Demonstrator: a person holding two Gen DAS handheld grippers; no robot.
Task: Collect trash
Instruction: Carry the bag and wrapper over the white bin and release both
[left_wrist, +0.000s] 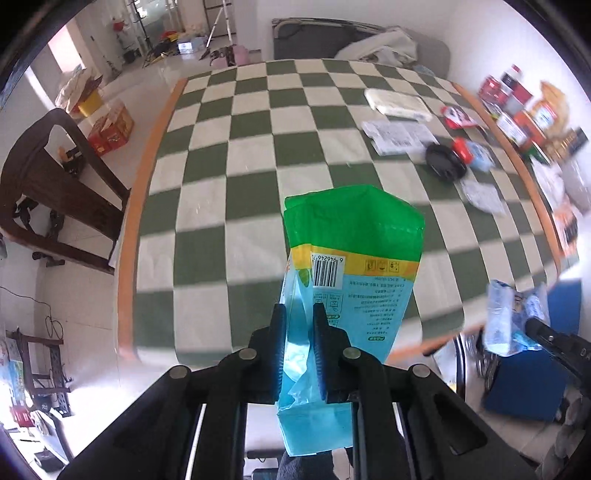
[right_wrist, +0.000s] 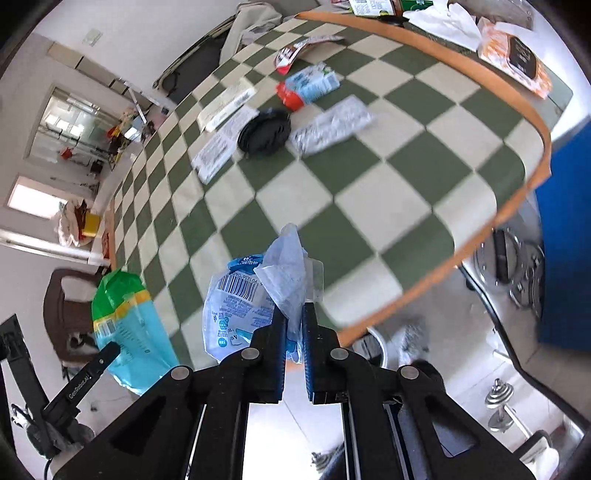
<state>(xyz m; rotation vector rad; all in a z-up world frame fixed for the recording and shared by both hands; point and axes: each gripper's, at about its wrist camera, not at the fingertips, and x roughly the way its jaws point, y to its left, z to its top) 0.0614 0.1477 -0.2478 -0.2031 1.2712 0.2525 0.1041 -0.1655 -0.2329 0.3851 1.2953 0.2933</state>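
My left gripper (left_wrist: 300, 308) is shut on a green, yellow and light-blue plastic bag (left_wrist: 351, 258), held upright above the near edge of the checkered table (left_wrist: 229, 155). The bag also shows in the right wrist view (right_wrist: 129, 325). My right gripper (right_wrist: 294, 312) is shut on a crumpled clear blue-printed wrapper (right_wrist: 258, 295), held over the table's near corner. The wrapper also shows in the left wrist view (left_wrist: 513, 317). More trash lies on the table: a black lid (right_wrist: 264, 133), a clear wrapper (right_wrist: 332, 129), a red and blue packet (right_wrist: 306, 86), and white paper packets (right_wrist: 218, 147).
A dark wooden chair (left_wrist: 55, 184) stands left of the table. A blue box (left_wrist: 528, 387) and dumbbells (right_wrist: 498, 400) are on the floor to the right. Boxes and packets (left_wrist: 524, 107) lie along the table's far right edge.
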